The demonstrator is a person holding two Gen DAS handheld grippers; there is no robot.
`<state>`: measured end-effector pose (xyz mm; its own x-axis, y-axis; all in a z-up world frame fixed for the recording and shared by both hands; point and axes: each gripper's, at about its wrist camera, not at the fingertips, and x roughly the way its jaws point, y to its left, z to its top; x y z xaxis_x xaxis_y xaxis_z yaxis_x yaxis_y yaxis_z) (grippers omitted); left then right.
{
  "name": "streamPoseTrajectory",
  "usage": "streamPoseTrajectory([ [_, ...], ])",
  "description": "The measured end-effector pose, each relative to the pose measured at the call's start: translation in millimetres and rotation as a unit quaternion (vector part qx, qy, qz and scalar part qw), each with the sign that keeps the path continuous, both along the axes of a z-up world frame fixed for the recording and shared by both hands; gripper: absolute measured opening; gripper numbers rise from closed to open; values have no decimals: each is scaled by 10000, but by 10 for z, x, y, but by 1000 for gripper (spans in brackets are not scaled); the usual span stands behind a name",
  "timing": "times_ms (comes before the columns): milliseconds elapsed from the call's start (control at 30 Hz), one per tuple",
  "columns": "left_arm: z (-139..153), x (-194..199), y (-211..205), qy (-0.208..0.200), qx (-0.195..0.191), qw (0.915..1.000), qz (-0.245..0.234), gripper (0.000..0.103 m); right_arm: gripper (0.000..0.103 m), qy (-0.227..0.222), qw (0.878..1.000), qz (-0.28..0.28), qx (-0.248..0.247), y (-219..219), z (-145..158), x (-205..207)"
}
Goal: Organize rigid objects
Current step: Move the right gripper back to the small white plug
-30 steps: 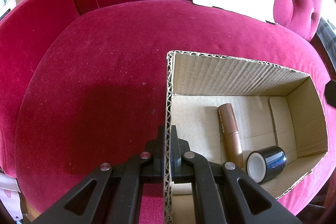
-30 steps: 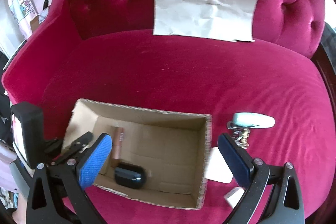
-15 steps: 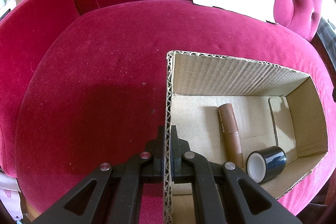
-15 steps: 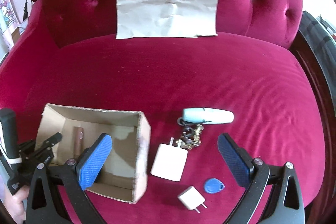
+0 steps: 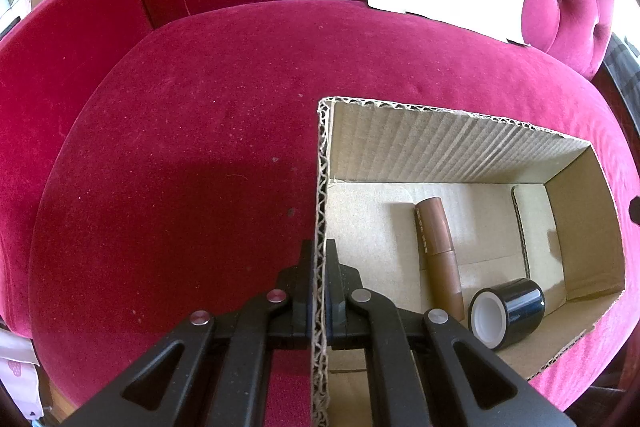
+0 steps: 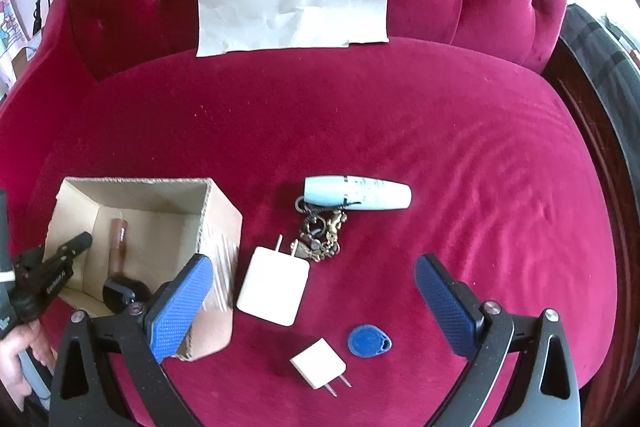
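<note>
In the right wrist view, the blue pad of the right hand-held gripper is covering part of the black tape roll in the box, at eight o'clock.

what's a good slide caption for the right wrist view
Open right gripper hovers above two white chargers, a blue key fob and keys beside the cardboard box.

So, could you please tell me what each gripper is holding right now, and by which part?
The left gripper is shut on the cardboard box, pinching the top edge of its side wall. The right gripper is open and holds nothing.
</note>
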<state>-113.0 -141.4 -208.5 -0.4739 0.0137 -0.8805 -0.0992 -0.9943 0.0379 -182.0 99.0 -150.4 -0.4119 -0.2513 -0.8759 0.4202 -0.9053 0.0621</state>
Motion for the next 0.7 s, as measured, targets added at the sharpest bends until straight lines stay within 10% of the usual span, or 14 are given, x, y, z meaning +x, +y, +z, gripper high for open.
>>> streamPoseTrajectory([
  [700, 10, 1, -1, -12, -9, 10000, -54, 3, 103, -310, 9979, 463, 337, 157, -360, 92],
])
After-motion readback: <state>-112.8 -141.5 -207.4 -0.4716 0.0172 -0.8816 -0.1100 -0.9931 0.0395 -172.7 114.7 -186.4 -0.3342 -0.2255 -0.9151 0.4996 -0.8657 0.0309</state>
